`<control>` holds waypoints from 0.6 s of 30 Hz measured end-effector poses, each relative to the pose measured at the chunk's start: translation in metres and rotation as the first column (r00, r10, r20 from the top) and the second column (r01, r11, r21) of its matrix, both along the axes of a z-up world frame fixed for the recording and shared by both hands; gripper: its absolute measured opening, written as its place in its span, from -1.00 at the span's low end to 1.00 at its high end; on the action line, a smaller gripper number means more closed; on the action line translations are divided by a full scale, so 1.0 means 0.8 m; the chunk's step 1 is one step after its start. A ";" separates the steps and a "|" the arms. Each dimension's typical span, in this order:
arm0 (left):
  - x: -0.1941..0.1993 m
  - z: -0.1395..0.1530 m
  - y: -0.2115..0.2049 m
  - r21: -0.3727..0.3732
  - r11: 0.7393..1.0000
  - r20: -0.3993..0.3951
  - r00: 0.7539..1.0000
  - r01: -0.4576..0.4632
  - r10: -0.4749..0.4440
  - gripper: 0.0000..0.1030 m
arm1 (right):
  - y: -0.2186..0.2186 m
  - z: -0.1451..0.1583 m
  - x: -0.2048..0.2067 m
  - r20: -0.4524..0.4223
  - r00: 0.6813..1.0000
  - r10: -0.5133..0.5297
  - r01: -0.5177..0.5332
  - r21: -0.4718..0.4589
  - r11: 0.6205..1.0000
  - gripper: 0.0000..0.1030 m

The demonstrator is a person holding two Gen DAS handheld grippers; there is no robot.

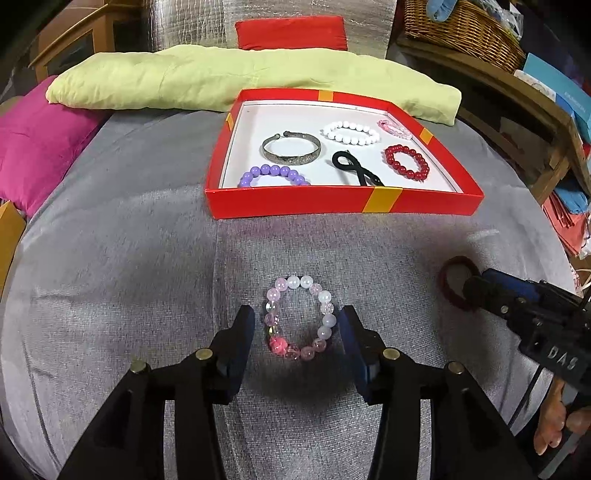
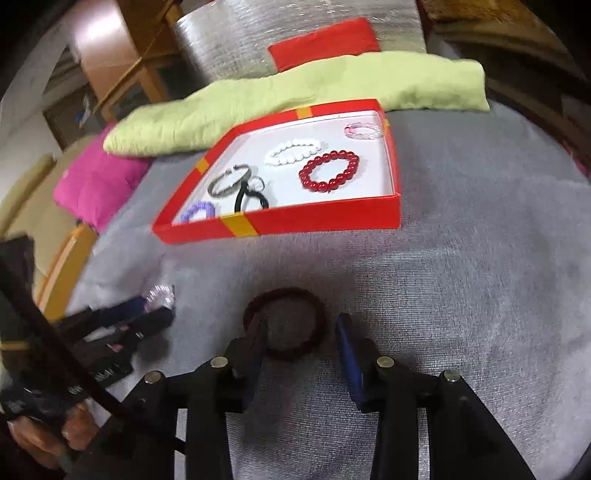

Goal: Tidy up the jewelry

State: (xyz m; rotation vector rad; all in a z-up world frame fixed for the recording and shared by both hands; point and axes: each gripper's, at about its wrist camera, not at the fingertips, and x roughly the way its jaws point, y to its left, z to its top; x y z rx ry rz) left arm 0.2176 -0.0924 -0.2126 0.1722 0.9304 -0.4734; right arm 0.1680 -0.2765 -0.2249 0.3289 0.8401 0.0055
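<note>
A pink and white bead bracelet point(image 1: 300, 318) lies on the grey cloth between the open fingers of my left gripper point(image 1: 298, 325). A dark red hair tie point(image 2: 286, 325) lies on the cloth at my right gripper point(image 2: 301, 332), which is open, its left finger over the tie's left side. The tie also shows in the left wrist view point(image 1: 456, 282). The red box point(image 1: 343, 201) behind holds a silver bangle point(image 1: 291, 147), white beads point(image 1: 351, 132), red beads point(image 1: 406, 161), purple beads point(image 1: 273, 175), a black hair tie point(image 1: 354, 168) and a small pink bracelet point(image 1: 394, 128).
A green pillow point(image 1: 221, 79) lies behind the box, a magenta cushion point(image 1: 37, 140) at the left. A wicker basket point(image 1: 461, 29) and a wooden shelf stand at the right. The left gripper shows in the right wrist view point(image 2: 155, 310).
</note>
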 end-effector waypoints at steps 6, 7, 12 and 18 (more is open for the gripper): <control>-0.002 -0.001 -0.002 0.013 1.000 0.015 1.000 0.008 -0.008 -0.05 | 0.006 -0.004 -0.003 0.003 1.000 -0.019 0.019 -0.117 0.993 -0.74; -0.002 -0.001 -0.002 0.012 1.000 0.016 1.000 0.009 -0.009 -0.05 | 0.002 -0.004 -0.005 0.003 1.000 -0.026 0.026 -0.105 0.994 -0.76; -0.004 0.000 -0.005 0.014 1.000 0.028 0.999 0.024 -0.024 -0.22 | -0.015 -0.004 -0.011 0.003 0.999 -0.048 0.048 -0.058 0.997 -0.84; -0.006 0.002 -0.010 0.029 0.999 0.039 0.999 0.030 -0.031 -0.45 | -0.028 -0.004 -0.019 -0.001 0.998 -0.066 0.066 -0.027 0.997 -0.84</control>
